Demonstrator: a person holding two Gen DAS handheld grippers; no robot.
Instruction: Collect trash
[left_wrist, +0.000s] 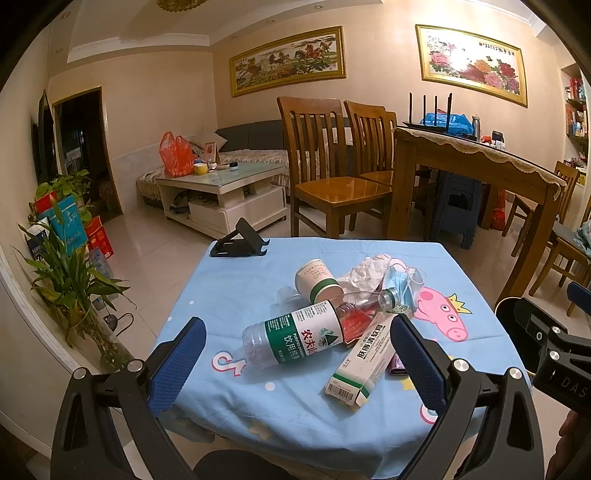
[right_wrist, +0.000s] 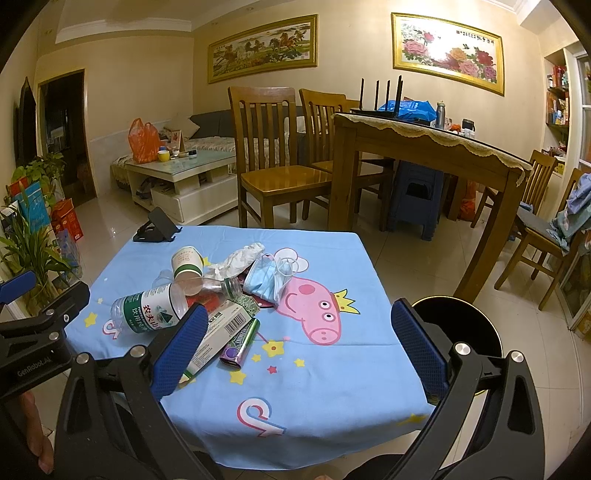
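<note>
A pile of trash lies on the small table with a blue cartoon cloth: a green-labelled plastic bottle, a paper cup, crumpled tissue, a blue face mask, a white carton and a purple wrapper. My left gripper is open above the near edge, around the bottle and carton. My right gripper is open and empty over the cloth, right of the pile.
A black phone stand sits at the far left corner of the cloth. A round black bin stands on the floor right of the table. Wooden chairs and a dining table stand behind.
</note>
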